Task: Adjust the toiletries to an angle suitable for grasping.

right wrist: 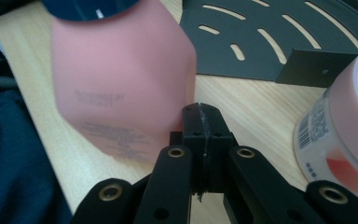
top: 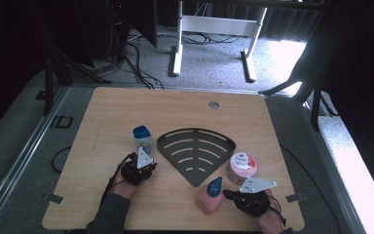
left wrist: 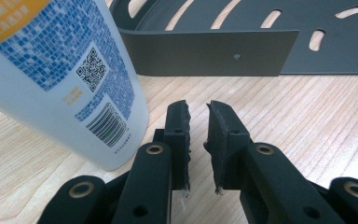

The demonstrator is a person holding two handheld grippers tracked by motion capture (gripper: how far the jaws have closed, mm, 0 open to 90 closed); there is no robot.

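Pink bottle leaning beside a clenched right gripper

Pink bottle (top: pixel 209 199) with dark blue cap stands tilted near the front edge of the wooden table (top: pixel 107 107), just in front of the dark slotted corner shelf (top: pixel 197 148). Right gripper (right wrist: pixel 200 112) clenched on nothing, tips just beside the bottle's lower side; contact impossible to tell. Dove jar (top: pixel 242 166) sits close on the other side, toward the right edge. Left gripper (left wrist: pixel 198 112) parted by a narrow gap and grasping nothing, resting beside the white-and-blue bottle (top: pixel 143 139) at the shelf's left side.

Risks, as a judgement: a sideways nudge from closed tips likely topples the leaning pink bottle toward the front edge, maybe off it. Reopening the jaws this close risks clipping the jar. On the left, a gap narrower than the white-and-blue bottle pushes rather than grasps, tipping it against the shelf wall.
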